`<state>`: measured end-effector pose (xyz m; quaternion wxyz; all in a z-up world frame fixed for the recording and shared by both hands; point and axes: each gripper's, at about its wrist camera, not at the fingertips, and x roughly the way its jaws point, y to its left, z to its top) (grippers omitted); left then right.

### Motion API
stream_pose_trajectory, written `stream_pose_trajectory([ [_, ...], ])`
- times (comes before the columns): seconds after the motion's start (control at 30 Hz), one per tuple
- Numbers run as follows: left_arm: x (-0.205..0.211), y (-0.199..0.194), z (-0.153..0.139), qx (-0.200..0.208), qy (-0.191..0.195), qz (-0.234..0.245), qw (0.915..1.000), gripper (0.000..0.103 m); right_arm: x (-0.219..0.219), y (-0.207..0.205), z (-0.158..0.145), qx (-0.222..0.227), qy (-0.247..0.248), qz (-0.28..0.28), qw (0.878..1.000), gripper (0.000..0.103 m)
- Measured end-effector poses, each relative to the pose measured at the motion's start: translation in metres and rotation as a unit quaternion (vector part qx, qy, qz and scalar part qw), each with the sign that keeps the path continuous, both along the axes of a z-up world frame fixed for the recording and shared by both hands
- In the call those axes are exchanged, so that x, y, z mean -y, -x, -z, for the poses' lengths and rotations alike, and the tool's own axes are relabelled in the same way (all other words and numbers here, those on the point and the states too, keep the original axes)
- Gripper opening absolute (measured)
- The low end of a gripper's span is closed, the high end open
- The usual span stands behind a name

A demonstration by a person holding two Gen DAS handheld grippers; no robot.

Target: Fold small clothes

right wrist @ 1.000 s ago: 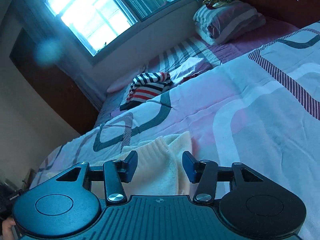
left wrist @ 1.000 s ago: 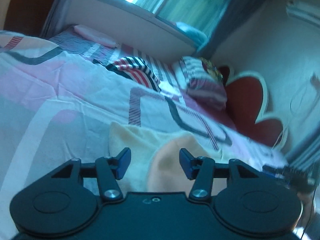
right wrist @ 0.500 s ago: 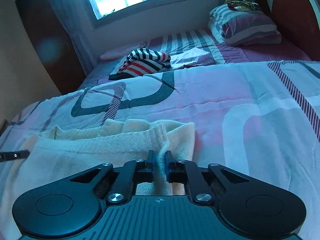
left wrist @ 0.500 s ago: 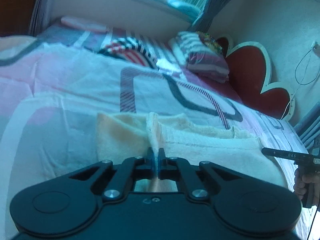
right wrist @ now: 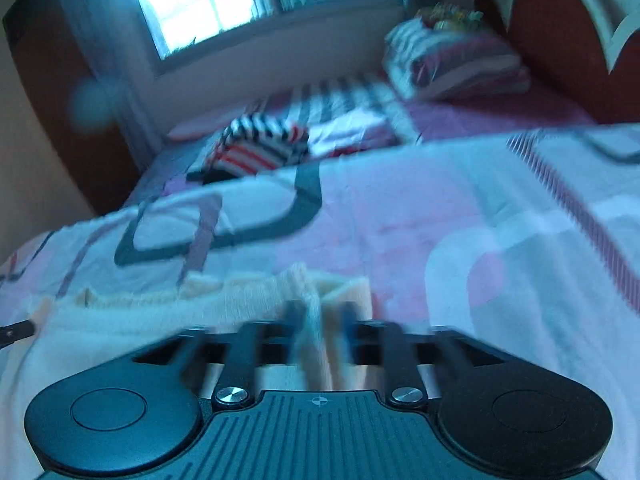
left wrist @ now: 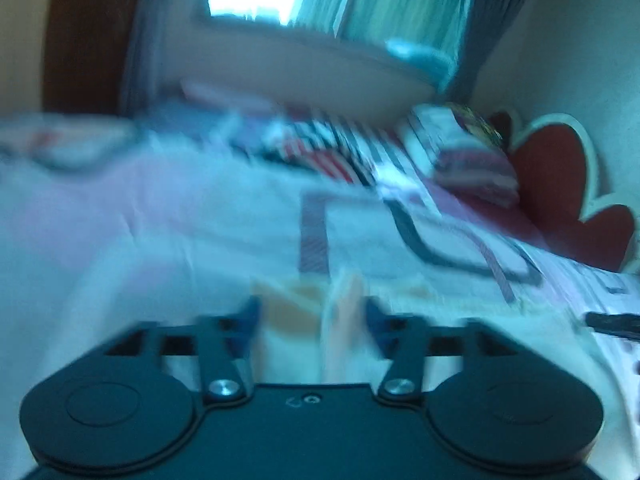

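The cream knit garment [right wrist: 168,312] lies flat on the patterned quilt [right wrist: 400,216] at the near edge of the bed, directly under both tools. Judging by its ribbed, towelling-like surface, it is light, soft and floppy, with no stiffness of its own; it should sag wherever you don't support it, and a fold should stay only once pressed flat. It does not look slippery or fragile. The best hold, to my eye, is a hemmed edge or corner, pinched through both layers so the top sheet does not peel off alone.

Your left tongs [left wrist: 310,314] stand wide apart, with a raised ridge of the cloth between the blue pads [left wrist: 376,316] but touching neither that I can tell; they hold nothing. Your right tongs [right wrist: 318,318] are smeared by motion blur: the fingers appear parted a little around a standing pleat of the fabric, yet I cannot tell whether they pinch it or have let go.

The right view shows you the garment's long spread towards the left and a dark tip [right wrist: 16,330], probably the other tool, at its far left end. The left view shows only the cloth's peach-toned near end, plus the heart-shaped headboard [left wrist: 568,196] on the right. Both show the striped folded garment [right wrist: 260,148], striped pillow [right wrist: 452,64] and window [right wrist: 200,4] at the far side.
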<state>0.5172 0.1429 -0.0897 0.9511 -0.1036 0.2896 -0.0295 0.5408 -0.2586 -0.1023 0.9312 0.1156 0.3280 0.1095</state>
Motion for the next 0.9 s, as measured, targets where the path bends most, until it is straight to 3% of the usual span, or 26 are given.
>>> stream_pose_trajectory([
  [0.03,0.011,0.002,-0.005,0.016,0.0,0.017,0.9997,0.069,-0.013,0.001,-0.003,0.003,0.0,-0.026,1.0,0.06],
  [0.07,0.027,-0.003,-0.007,0.007,0.006,0.056,0.9984,0.069,-0.032,0.001,-0.004,-0.002,0.012,-0.05,0.999,0.059],
  [0.13,0.065,-0.013,-0.002,-0.031,-0.017,0.108,0.9935,0.069,-0.072,-0.002,0.0,-0.014,0.036,-0.096,0.995,0.036],
  [0.2,0.097,-0.015,0.008,-0.046,-0.046,0.139,0.9882,0.069,-0.101,-0.002,0.008,-0.029,0.039,-0.127,0.991,0.032],
  [0.3,0.11,-0.012,0.023,-0.048,-0.075,0.145,0.9854,0.071,-0.12,0.004,0.019,-0.021,0.07,-0.145,0.987,0.034],
  [0.37,0.098,-0.008,0.028,-0.034,-0.1,0.123,0.9868,0.073,-0.105,0.004,0.021,-0.012,0.097,-0.13,0.987,0.056],
  [0.4,0.088,-0.008,0.029,-0.03,-0.11,0.107,0.9877,0.074,-0.09,0.002,0.022,-0.011,0.11,-0.102,0.989,0.06],
  [0.47,0.063,-0.009,0.031,-0.029,-0.097,0.082,0.9915,0.074,-0.046,-0.006,0.03,-0.036,0.118,-0.027,0.992,0.06],
  [0.53,0.047,-0.013,0.027,-0.03,-0.057,0.077,0.995,0.072,-0.024,-0.007,0.03,-0.038,0.088,-0.03,0.995,0.059],
  [0.6,0.053,-0.011,0.019,-0.029,-0.079,0.057,0.9948,0.071,-0.036,-0.001,0.019,-0.027,0.144,-0.012,0.989,0.06],
  [0.63,0.059,-0.004,0.013,-0.016,-0.09,0.05,0.9946,0.071,-0.04,0.008,0.009,-0.005,0.127,-0.015,0.992,0.059],
  [0.7,0.074,0.012,0.004,0.003,-0.07,0.073,0.9948,0.072,-0.048,0.023,-0.002,0.012,0.075,-0.049,0.996,0.059],
  [0.8,0.106,0.03,0.008,-0.017,-0.064,0.121,0.9905,0.072,-0.086,0.04,0.004,-0.002,0.09,-0.124,0.988,0.059],
  [0.87,0.127,0.036,0.02,-0.037,-0.098,0.142,0.9842,0.073,-0.105,0.043,0.02,-0.023,0.133,-0.141,0.981,0.059],
  [0.9,0.133,0.039,0.025,-0.035,-0.122,0.141,0.9818,0.074,-0.106,0.046,0.025,-0.012,0.133,-0.138,0.981,0.059],
])
